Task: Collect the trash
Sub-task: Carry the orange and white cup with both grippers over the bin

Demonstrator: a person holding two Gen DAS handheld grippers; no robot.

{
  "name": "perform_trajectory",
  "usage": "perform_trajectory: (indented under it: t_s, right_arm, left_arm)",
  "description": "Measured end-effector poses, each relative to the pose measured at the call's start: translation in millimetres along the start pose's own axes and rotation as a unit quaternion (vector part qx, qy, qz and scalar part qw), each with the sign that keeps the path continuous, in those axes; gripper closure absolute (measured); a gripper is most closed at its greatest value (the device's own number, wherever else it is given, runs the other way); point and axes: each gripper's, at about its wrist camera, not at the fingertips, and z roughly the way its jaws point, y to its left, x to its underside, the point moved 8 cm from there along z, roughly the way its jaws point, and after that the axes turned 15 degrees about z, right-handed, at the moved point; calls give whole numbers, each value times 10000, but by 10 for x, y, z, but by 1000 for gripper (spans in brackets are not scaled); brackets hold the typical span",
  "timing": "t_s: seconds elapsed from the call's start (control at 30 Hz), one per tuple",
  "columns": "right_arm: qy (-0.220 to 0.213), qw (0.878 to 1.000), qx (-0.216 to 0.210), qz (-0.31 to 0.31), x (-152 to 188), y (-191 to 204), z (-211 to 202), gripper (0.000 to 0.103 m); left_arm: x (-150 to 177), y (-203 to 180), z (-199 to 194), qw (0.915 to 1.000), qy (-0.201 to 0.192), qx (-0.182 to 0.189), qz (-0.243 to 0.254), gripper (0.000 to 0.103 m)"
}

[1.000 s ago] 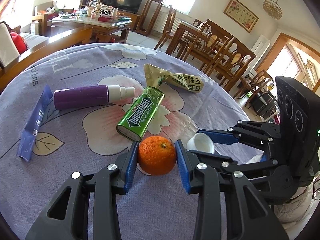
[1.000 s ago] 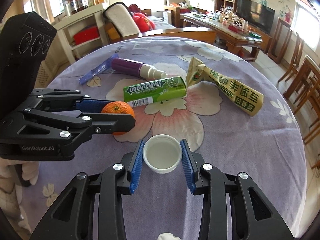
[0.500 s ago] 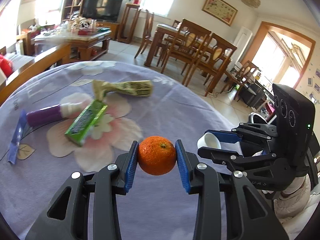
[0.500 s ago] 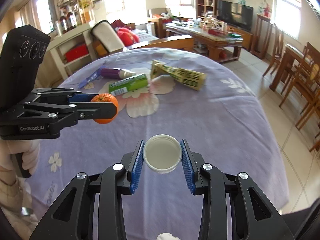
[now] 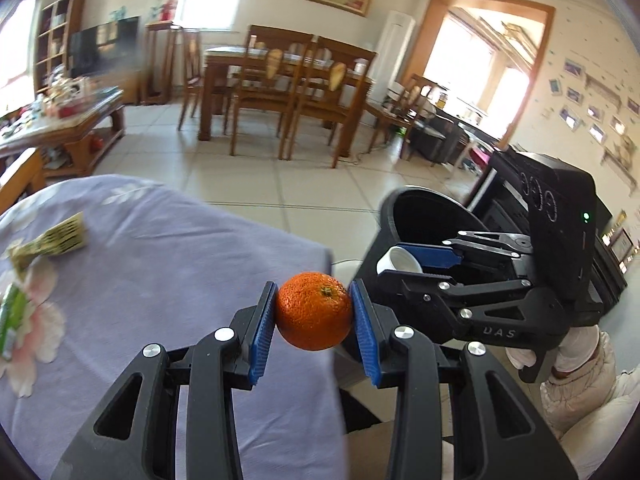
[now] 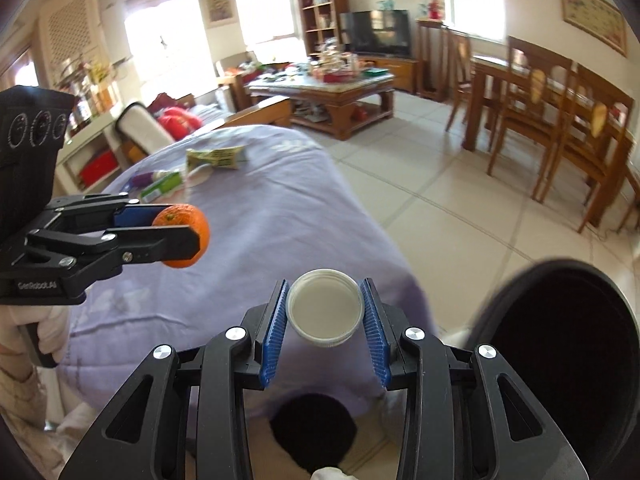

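My left gripper (image 5: 313,306) is shut on an orange tangerine (image 5: 313,311), held in the air over the right edge of the table. In the right wrist view the same tangerine (image 6: 188,226) shows at the left in the left gripper (image 6: 182,236). My right gripper (image 6: 325,308) is shut on a white plastic lid (image 6: 325,309), open side up, past the table's edge. In the left wrist view that lid (image 5: 398,261) hangs in front of the mouth of a black trash bin (image 5: 424,216). The bin (image 6: 560,344) sits low at the right of the right wrist view.
A purple flowered tablecloth (image 6: 256,232) covers the round table. On it lie a green snack wrapper (image 6: 214,156), a green gum pack (image 6: 162,186) and a purple spray bottle (image 6: 144,179). Wooden dining chairs (image 5: 276,92) and a coffee table (image 6: 324,88) stand on the tiled floor beyond.
Both grippers have swung right, off the middle of the table to its edge, carrying the tangerine and the lid. The black bin has come into view.
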Motion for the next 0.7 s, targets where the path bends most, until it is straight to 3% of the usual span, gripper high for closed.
perform_trajectory:
  t_s: [0.37,0.7]
  right_arm:
    - [-308,9933,604,936,284,-1320,-605,66]
    - [-227,9869,885,1328,581,-1932,-740,66]
  left_arm:
    - [-389,-943,719,9942,67,886,598,66]
    - [-461,-1384,1201,9876,262,1221,953,66]
